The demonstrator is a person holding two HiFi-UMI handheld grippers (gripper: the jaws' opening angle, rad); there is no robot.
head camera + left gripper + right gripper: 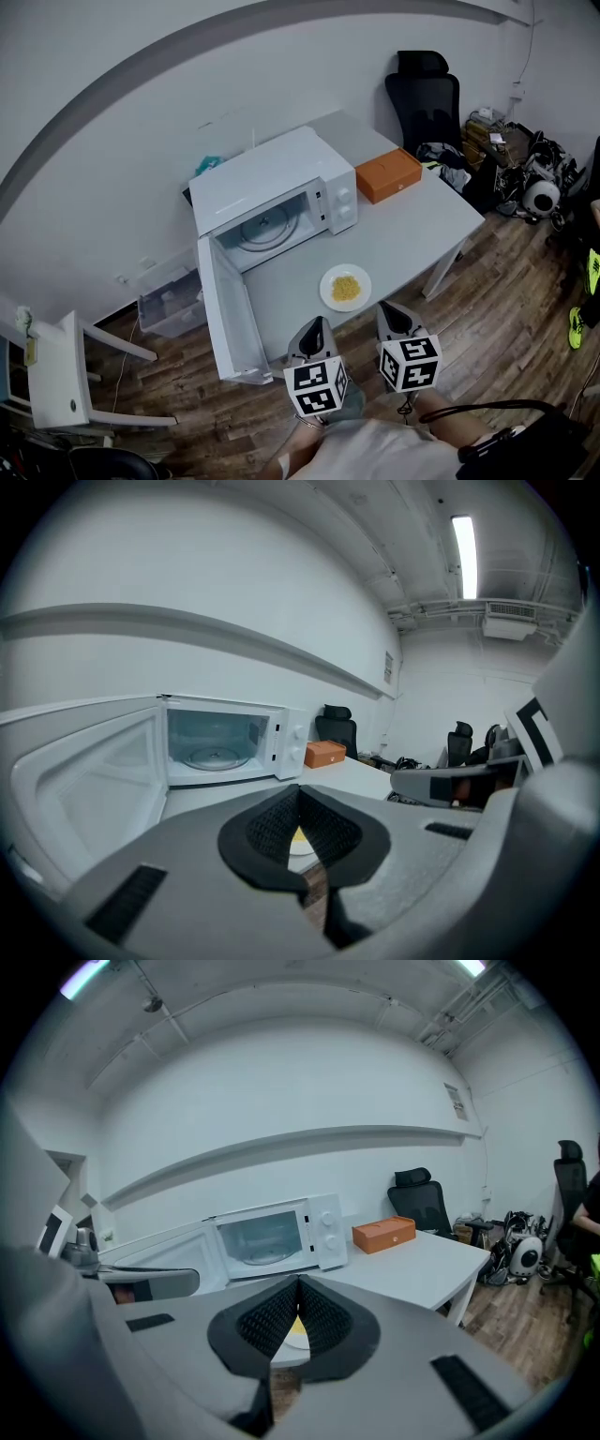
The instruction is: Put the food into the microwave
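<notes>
**Food and plate.** The food (345, 288), a small yellow heap, lies in the middle of a round white plate (327, 298). The plate stands on the grey table (412, 230) near its front edge, just ahead of both sets of jaw tips. In each gripper view a sliver of the plate (298, 846) (294, 1337) and its yellow content shows through the slit beneath the meeting pads.

**Microwave.** The white microwave (272, 192) stands ahead of the jaws and to their left, apart from the plate. Its door (230, 314) is swung fully open toward the person. The cavity holds only the glass turntable (264, 228). An orange box (388, 174) rests on the table just beside the microwave, ahead and to the right of the jaws.

**Grippers.** The left gripper (316, 326) and the right gripper (387, 311) are held side by side over the table's front edge, both pointing toward the plate. Neither touches it. Each carries a marker cube (317, 386) at its rear. In the left gripper view the left gripper's (299, 794) jaws are clenched tip to tip with nothing between them. The right gripper's (298, 1283) jaws are likewise pressed together and empty.

**Surroundings.** A black office chair (424, 103) stands beyond the table's far right corner. A clear plastic bin (171, 300) sits on the wooden floor (506, 300), left of the open door.
</notes>
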